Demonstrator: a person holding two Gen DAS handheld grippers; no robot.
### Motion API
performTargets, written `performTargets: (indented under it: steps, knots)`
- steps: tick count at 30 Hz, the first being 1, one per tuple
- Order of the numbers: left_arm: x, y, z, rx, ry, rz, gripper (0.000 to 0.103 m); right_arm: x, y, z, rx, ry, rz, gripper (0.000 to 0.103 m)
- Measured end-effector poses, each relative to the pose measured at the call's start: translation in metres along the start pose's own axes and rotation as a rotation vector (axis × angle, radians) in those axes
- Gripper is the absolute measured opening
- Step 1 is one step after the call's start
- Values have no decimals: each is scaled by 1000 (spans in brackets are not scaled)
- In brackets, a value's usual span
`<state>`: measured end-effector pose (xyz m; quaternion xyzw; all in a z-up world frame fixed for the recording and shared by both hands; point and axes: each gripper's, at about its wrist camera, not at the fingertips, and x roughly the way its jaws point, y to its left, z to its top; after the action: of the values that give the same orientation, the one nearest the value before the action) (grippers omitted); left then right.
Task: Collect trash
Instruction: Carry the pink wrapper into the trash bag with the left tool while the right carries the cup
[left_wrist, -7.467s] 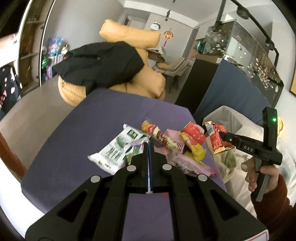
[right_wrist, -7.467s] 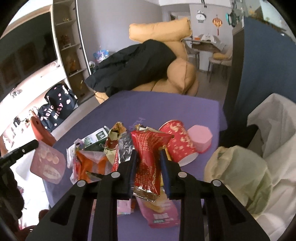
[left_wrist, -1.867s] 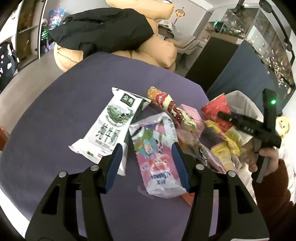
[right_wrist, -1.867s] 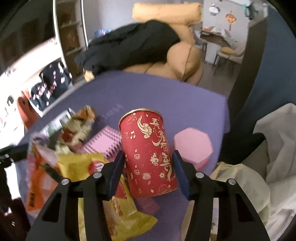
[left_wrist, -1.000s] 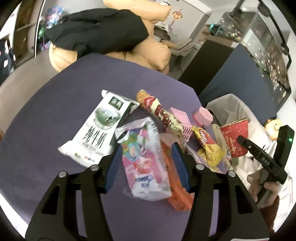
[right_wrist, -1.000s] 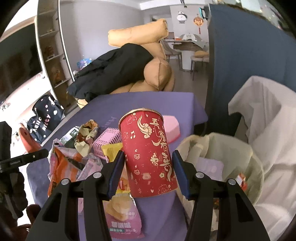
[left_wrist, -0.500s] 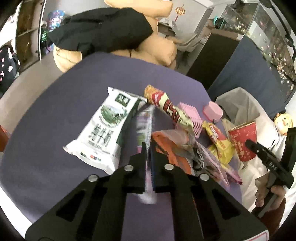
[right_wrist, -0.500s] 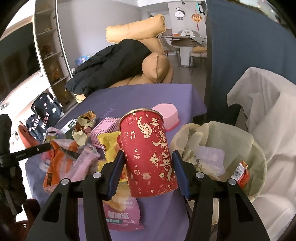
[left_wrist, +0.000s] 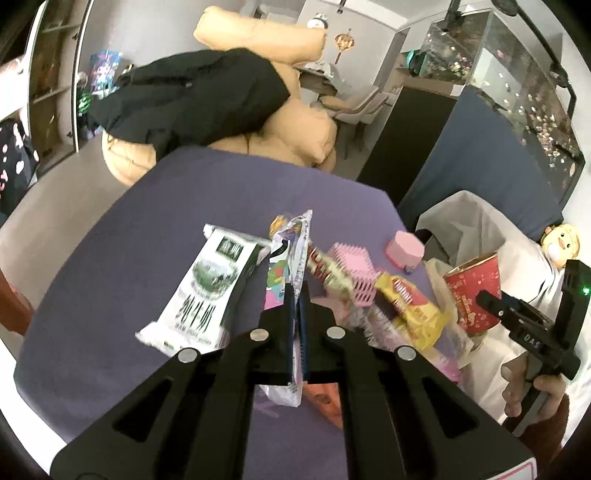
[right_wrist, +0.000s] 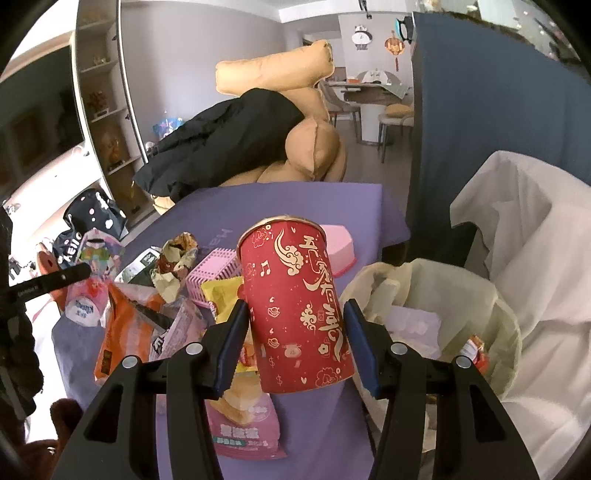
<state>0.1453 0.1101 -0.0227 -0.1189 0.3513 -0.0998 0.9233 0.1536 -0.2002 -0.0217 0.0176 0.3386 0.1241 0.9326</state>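
Observation:
My left gripper (left_wrist: 295, 295) is shut on a pink and white snack wrapper (left_wrist: 290, 254) and holds it edge-on above the purple table (left_wrist: 147, 229). My right gripper (right_wrist: 295, 314) is shut on a red paper cup (right_wrist: 299, 310) with gold print, held upright beside the bin lined with a pale bag (right_wrist: 476, 291) at the table's right edge. The cup also shows in the left wrist view (left_wrist: 474, 291). More trash lies on the table: a green and white milk carton (left_wrist: 207, 291), a yellow wrapper (left_wrist: 410, 306), an orange wrapper (right_wrist: 122, 325) and a pink packet (right_wrist: 247, 428).
A pink ribbed box (left_wrist: 351, 266) and a pink lid (left_wrist: 404, 251) lie among the trash. A tan sofa with a black coat (left_wrist: 192, 92) stands behind the table. A white sheet (right_wrist: 535, 221) drapes behind the bin. Shelves (right_wrist: 99, 96) are at the left.
My left gripper closed on the pink wrapper and lifted it off the table. My right gripper carried the red cup from over the pile toward the bin.

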Motion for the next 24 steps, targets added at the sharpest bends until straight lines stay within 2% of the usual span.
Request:
performTargets:
  steps: [5, 11, 16, 24]
  knots:
    - [-4, -28, 18, 59, -38, -28, 2, -10, -10, 9, -6, -29, -28, 50]
    - [9, -71, 35, 129, -44, -75, 2, -20, -33, 16, -3, -49, -89, 50]
    - [38, -126, 52, 211, -37, -138, 2, -29, -66, 24, 6, -67, -170, 50]
    - [105, -219, 58, 313, 38, -271, 2, -47, -130, 39, 54, -86, -294, 50]
